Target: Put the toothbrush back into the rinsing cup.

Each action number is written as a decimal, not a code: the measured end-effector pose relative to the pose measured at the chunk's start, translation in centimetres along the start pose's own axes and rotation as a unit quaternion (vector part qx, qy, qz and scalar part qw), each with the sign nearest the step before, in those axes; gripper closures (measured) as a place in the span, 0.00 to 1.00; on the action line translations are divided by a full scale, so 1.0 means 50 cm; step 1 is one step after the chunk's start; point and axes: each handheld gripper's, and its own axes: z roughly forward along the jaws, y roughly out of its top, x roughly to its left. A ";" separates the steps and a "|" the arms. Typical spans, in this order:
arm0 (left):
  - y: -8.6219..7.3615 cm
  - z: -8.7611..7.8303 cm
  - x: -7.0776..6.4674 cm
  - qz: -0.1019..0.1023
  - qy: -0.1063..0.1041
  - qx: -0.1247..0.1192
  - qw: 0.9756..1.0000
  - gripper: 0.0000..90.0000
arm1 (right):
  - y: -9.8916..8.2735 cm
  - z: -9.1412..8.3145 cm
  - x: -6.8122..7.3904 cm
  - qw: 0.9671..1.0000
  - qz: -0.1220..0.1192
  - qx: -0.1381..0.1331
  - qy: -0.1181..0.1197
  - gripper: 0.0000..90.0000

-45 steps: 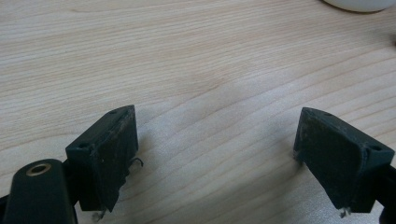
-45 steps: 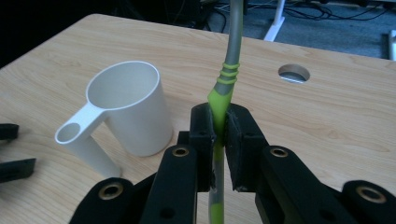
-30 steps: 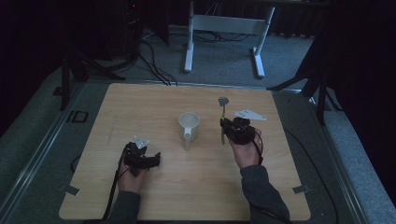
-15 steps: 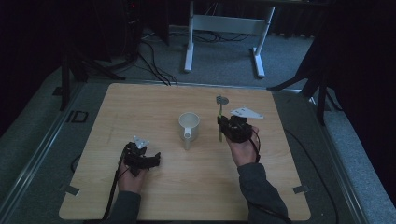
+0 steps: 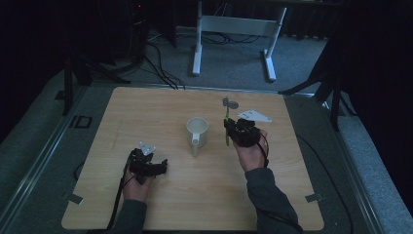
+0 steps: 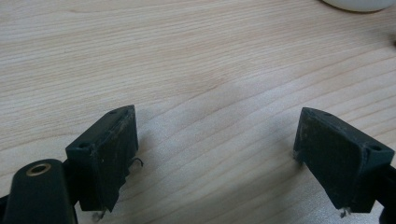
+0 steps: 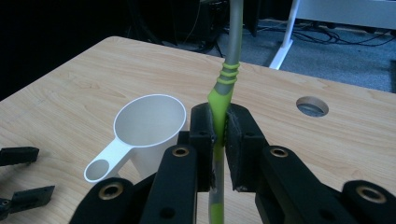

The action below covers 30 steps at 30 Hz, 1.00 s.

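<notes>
Dim room, pale wooden table (image 5: 160,112). Right hand-held gripper (image 7: 219,140) clamps a green-and-grey utensil (image 7: 223,88) by its green grip, long axis running 6 to 12 o'clock, head far end. White measuring cup (image 5: 197,131) sits at the right gripper's 9 o'clock, near, handle toward 6. Left hand-held gripper (image 6: 215,144) stands wide, nothing between, farther from the cup.

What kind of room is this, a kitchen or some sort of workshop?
Probably a lab or recording studio, not a kitchen. A bare wooden table stands on grey carpet amid dark drapes, with cables trailing across the floor and a white metal stand behind. A person works with a hand-held gripper there.
</notes>
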 end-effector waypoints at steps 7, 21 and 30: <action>0.000 0.000 0.000 -0.001 0.000 0.000 1.000 0.16 | 0.004 0.001 0.003 1.000 0.006 -0.003 0.007 0.90; 0.000 0.000 0.000 -0.001 0.000 0.000 1.000 0.16 | 0.011 0.005 0.012 1.000 0.013 -0.013 0.019 0.90; 0.000 0.000 0.000 0.000 0.000 0.000 1.000 0.16 | 0.016 0.006 0.019 1.000 0.011 -0.017 0.022 0.90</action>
